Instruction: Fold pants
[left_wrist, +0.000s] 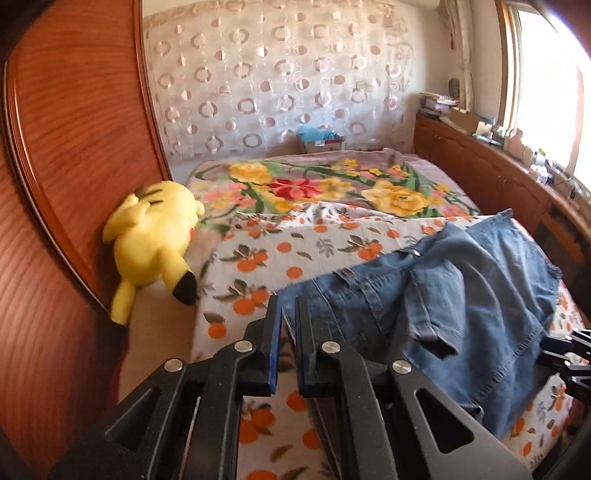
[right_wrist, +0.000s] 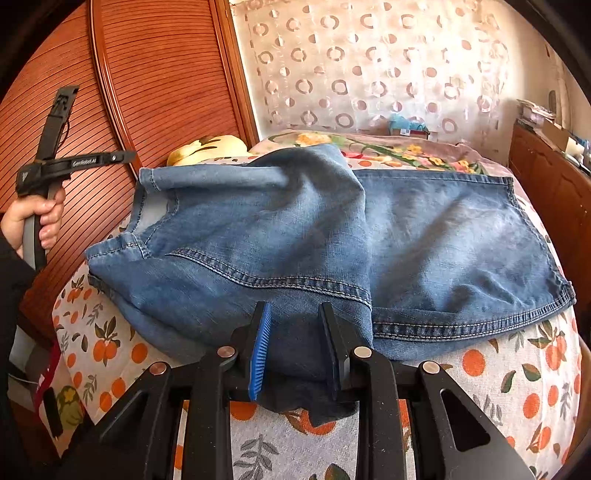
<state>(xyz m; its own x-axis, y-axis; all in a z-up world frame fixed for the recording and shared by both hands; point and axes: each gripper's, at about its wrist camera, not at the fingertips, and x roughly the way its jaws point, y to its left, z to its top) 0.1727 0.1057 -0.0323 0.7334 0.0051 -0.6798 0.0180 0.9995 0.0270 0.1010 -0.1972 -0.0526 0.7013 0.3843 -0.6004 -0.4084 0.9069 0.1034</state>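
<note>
Blue denim pants (right_wrist: 424, 236) lie across the bed on an orange-print sheet (right_wrist: 517, 376), one part folded over the other with a raised hump at the far middle. My right gripper (right_wrist: 295, 332) is at the near edge, shut on a bunched fold of the denim, which fills the space between its pads and hangs below them. A hand holds my left gripper (right_wrist: 129, 157) in the air just left of the pants' far-left corner, apart from it. In the left wrist view the left gripper (left_wrist: 288, 306) is shut with nothing pinched, and the pants (left_wrist: 461, 280) lie beyond its tips.
A yellow plush toy (left_wrist: 155, 236) lies at the bed's left side against a tall wooden wardrobe door (left_wrist: 74, 147). A floral blanket (left_wrist: 332, 188) covers the far half of the bed. A wooden cabinet (left_wrist: 498, 177) with clutter runs under the window on the right.
</note>
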